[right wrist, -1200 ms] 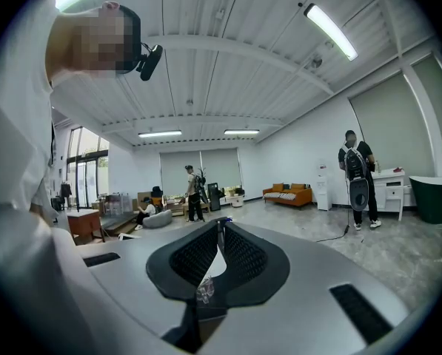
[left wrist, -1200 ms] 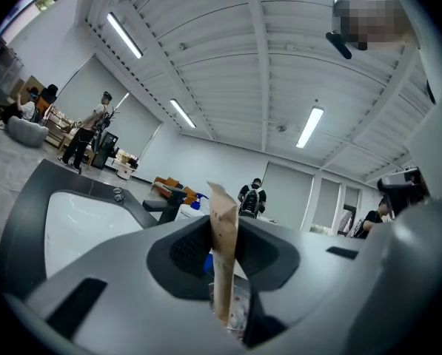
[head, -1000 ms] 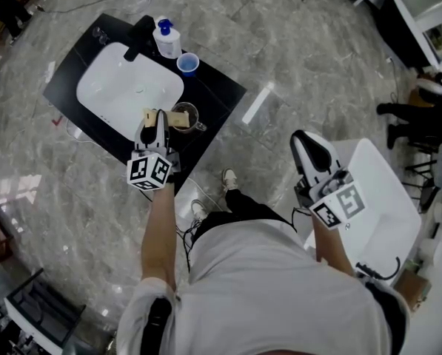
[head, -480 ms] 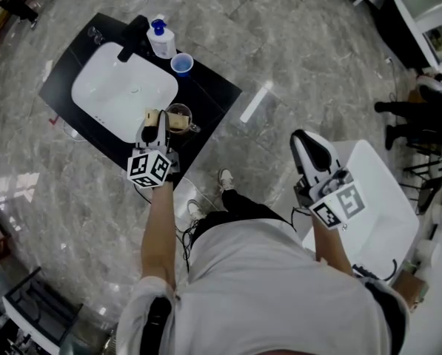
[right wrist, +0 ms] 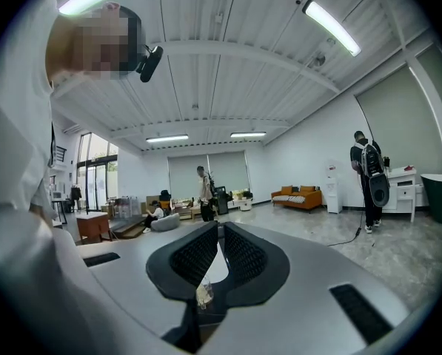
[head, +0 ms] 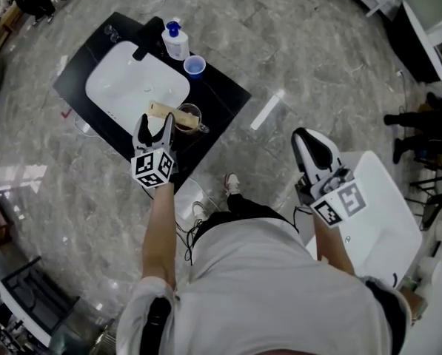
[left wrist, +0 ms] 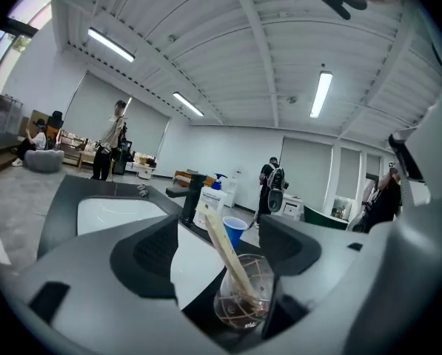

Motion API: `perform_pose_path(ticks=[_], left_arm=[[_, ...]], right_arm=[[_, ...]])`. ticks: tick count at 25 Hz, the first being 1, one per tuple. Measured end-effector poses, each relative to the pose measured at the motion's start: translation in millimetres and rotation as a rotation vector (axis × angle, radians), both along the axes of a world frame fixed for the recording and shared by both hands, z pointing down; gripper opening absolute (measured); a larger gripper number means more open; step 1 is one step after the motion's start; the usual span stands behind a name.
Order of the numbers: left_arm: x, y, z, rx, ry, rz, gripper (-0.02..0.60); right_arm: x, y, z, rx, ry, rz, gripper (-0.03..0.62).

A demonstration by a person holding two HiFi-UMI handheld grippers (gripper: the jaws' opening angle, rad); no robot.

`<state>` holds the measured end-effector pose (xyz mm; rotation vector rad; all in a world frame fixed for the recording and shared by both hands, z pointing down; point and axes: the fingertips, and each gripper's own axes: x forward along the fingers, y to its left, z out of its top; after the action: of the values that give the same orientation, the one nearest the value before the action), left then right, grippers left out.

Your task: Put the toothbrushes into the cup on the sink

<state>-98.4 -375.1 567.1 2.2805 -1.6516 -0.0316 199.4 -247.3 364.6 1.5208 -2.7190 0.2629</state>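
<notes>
A pale wooden toothbrush stands slanted in the clear glass cup, its upper end leaning left. The cup sits on the black counter at the near right corner of the white basin. My left gripper sits just in front of the cup. Its jaws have just been opening and stand wide apart, with neither pad touching the toothbrush. My right gripper hangs far to the right, over the floor beside a white table, with its jaws together. I see nothing held in it.
A small blue cup, a white pump bottle and a black faucet stand along the counter's far side. A white table is at the right. Several people stand in the background of the hall.
The left jaws have opened and let go of the toothbrush, which now leans in the glass cup. The right gripper has not moved.
</notes>
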Motion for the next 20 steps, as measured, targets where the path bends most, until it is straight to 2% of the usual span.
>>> perform_pose_path(ticks=[6, 13, 20], left_arm=[[-18, 18, -22, 0.030, -0.053, -0.017, 0.328], [-47, 48, -56, 0.087, -0.119, -0.086, 0.327], [-68, 85, -80, 0.123, -0.186, -0.139, 0.291]], right_arm=[[-18, 0, -8, 0.031, -0.030, -0.047, 0.051], [-35, 4, -16, 0.056, -0.073, -0.100, 0.051], [-55, 3, -27, 0.086, -0.115, -0.161, 0.051]])
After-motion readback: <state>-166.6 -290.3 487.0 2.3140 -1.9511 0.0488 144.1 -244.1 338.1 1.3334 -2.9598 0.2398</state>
